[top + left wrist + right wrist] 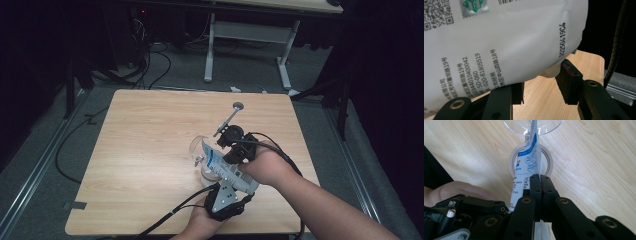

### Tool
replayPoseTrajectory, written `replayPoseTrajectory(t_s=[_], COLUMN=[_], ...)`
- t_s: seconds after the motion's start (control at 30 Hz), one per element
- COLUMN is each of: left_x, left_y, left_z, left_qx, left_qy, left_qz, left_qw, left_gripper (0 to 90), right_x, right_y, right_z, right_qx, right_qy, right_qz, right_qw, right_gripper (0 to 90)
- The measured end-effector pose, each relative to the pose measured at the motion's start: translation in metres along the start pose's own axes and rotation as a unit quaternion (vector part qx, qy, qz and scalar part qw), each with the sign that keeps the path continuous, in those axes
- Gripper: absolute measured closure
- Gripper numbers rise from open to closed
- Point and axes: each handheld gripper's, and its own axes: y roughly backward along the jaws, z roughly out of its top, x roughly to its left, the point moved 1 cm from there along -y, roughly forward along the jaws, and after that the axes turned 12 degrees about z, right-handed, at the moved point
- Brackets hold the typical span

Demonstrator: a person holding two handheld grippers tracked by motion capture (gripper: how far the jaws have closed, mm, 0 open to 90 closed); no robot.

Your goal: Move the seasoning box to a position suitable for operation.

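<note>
gripping pouch (529, 162), right claw (540, 180) clamped

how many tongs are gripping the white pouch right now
1 for certain. The right tongs are clamped shut on the white pouch, edge-on above the glass. The left tongs stand open beneath the pouch's lower end; contact there is unclear.

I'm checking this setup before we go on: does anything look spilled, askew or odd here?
Nothing looks spilled or damaged. The white pouch is held tilted over the glass, pinched by the right gripper, with the left gripper at its other end. A spoon lies alone further back on the table.
</note>
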Motion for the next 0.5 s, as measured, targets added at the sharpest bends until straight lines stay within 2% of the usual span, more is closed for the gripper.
replayPoseTrajectory(t_s=[0.5], left_x=[-0.0005], left_y=[0.0009], left_z=[0.0004], left_qx=[-0.002], left_qy=[0.000], left_qz=[0.000], left_qw=[1.0000], left_gripper=[60.5], right_x=[0.0005], right_y=[-0.0001], right_z=[0.0004], right_qx=[-0.001], right_qy=[0.000], right_qz=[0.001], right_qw=[1.0000], right_gripper=[89.8])
